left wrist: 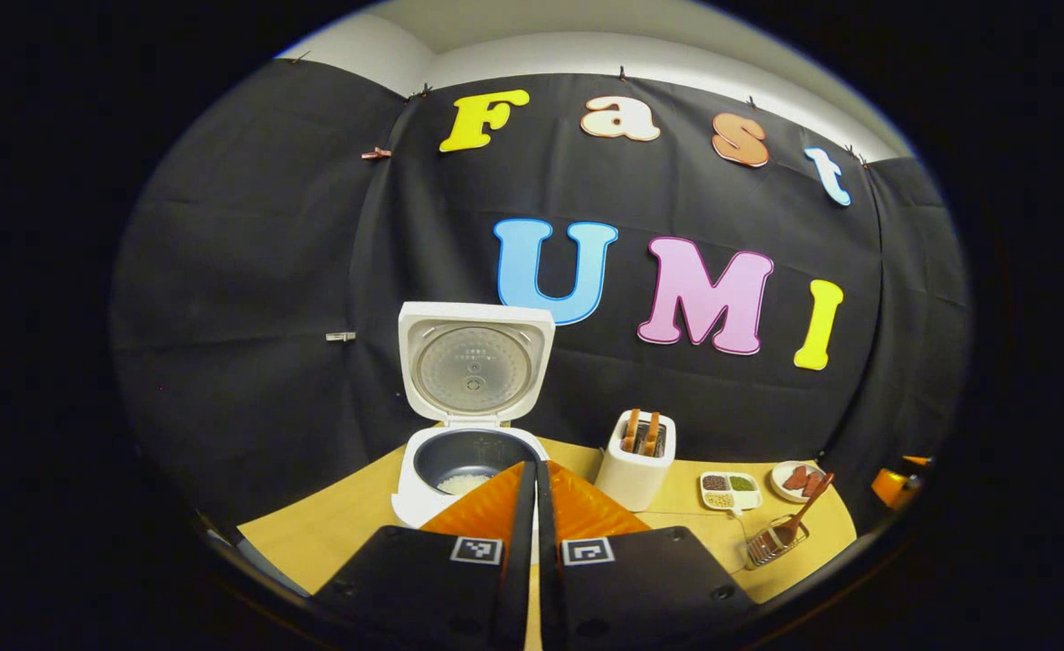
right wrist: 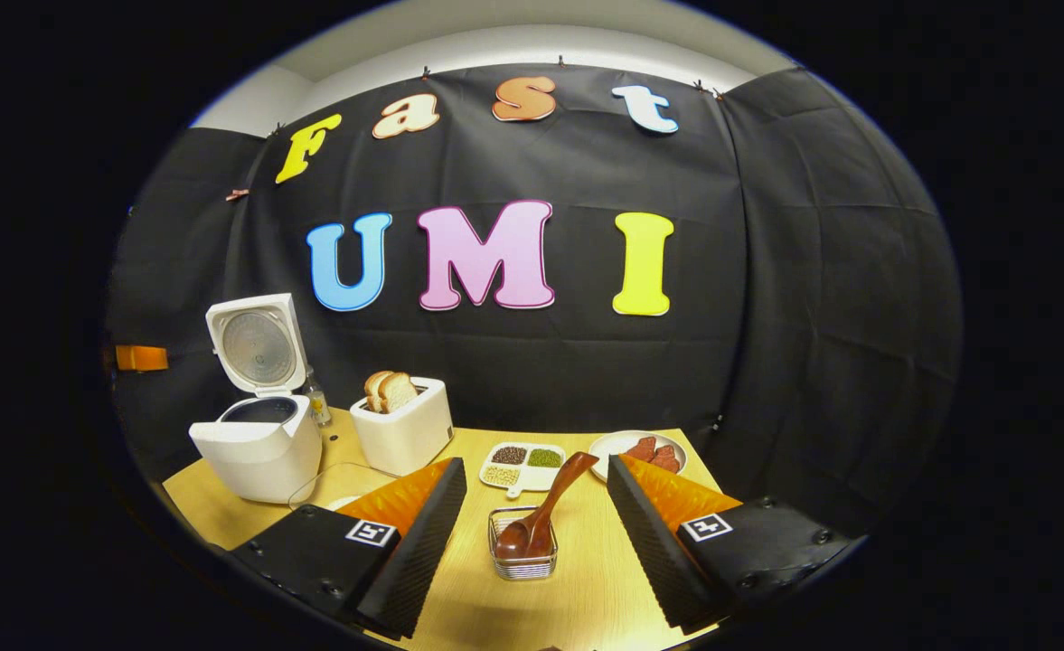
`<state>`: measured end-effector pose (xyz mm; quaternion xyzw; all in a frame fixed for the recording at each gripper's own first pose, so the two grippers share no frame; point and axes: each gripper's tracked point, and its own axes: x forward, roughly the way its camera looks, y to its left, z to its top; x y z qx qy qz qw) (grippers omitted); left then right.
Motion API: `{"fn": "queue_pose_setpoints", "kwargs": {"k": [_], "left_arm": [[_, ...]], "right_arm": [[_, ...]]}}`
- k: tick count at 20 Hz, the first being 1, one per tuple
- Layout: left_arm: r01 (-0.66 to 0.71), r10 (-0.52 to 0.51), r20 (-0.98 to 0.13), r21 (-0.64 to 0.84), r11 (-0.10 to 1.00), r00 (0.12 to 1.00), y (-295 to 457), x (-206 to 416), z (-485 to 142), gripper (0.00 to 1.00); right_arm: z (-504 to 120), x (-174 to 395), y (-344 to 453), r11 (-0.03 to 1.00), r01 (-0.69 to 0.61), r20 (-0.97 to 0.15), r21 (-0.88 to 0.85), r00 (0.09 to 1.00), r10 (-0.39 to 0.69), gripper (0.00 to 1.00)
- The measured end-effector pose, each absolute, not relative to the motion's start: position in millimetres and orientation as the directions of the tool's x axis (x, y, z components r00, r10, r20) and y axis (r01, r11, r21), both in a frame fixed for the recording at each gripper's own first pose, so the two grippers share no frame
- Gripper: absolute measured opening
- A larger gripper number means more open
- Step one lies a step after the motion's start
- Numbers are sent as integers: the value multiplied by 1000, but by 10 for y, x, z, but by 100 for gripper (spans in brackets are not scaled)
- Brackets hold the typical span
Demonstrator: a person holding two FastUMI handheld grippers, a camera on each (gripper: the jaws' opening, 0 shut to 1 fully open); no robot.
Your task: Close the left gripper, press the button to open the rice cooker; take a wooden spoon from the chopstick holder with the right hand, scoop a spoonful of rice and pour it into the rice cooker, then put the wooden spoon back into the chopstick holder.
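- Rice cooker (right wrist: 256, 443): at 9 o'clock on the surface (right wrist: 586, 588), lid raised, rice visible in its pot.
- Left gripper (left wrist: 532, 475): jaws narrow, pressed together, holding nothing.
- Wooden spoon (right wrist: 545, 506): leans toward 1 o'clock in the chopstick holder (right wrist: 522, 551).
- Right gripper (right wrist: 532, 479): jaws wide, flanking the spoon without contact. Judged best: descend centred and grip the handle's middle.
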<state>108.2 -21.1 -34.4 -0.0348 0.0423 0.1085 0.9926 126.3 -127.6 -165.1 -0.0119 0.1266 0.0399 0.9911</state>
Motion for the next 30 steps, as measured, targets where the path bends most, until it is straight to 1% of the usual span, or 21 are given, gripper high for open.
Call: {"fn": "queue_pose_setpoints", "kwargs": {"k": [2, 3, 7, 8, 12, 14, 18, 22, 26, 27, 28, 29, 30], "left_arm": [[-221, 215, -99, -60, 973, 972, -226, 984, -363, 16], [-222, 216, -100, -51, 974, 971, -216, 947, -371, 24], [-221, 209, -119, -97, 970, 971, -276, 869, -511, 98], [-230, 217, -125, -103, 968, 968, -221, 877, -560, 96], [-253, 233, -170, -103, 962, 957, -184, 818, -693, 95], [-268, 249, -193, -82, 960, 949, -140, 809, -772, 95], [-283, 263, -242, -53, 957, 934, -118, 824, -908, 95], [-273, 261, -281, -3, 962, 923, -135, 856, -1031, 96], [-253, 251, -292, 33, 967, 923, -174, 870, -1039, 96], [-252, 252, -294, 38, 967, 922, -187, 882, -1051, 96], [-247, 248, -298, 39, 968, 922, -206, 881, -1063, 96], [-243, 243, -302, 39, 969, 922, -232, 884, -1074, 96], [-240, 240, -305, 38, 970, 922, -241, 885, -1090, 96]], "right_arm": [[-1725, 1321, -1231, 995, -96, -263, -6, 960, 91, 98], [-1773, 1353, -1220, 994, -104, -265, -17, 960, 96, 98], [-1979, 1501, -1249, 992, -114, -293, -50, 951, 94, 98], [-2033, 1539, -1260, 992, -115, -304, -48, 948, 95, 99], [-2391, 1736, -1316, 992, -120, -371, -31, 923, 100, 100], [-2584, 1880, -1400, 996, -92, -409, -10, 909, 80, 100], [-2978, 2148, -1372, 995, -82, -486, 58, 868, 99, 99], [-3334, 2401, -1440, 995, -71, -563, 67, 821, 96, 99], [-3512, 2584, -1419, 984, -61, -599, 165, 786, 149, 99], [-3562, 2638, -1420, 981, -59, -603, 183, 781, 159, 98], [-3601, 2666, -1413, 979, -60, -610, 192, 775, 167, 94], [-3624, 2695, -1396, 978, -65, -613, 201, 770, 177, 85], [-3649, 2697, -1365, 974, -67, -618, 215, 763, 189, 88]]}}
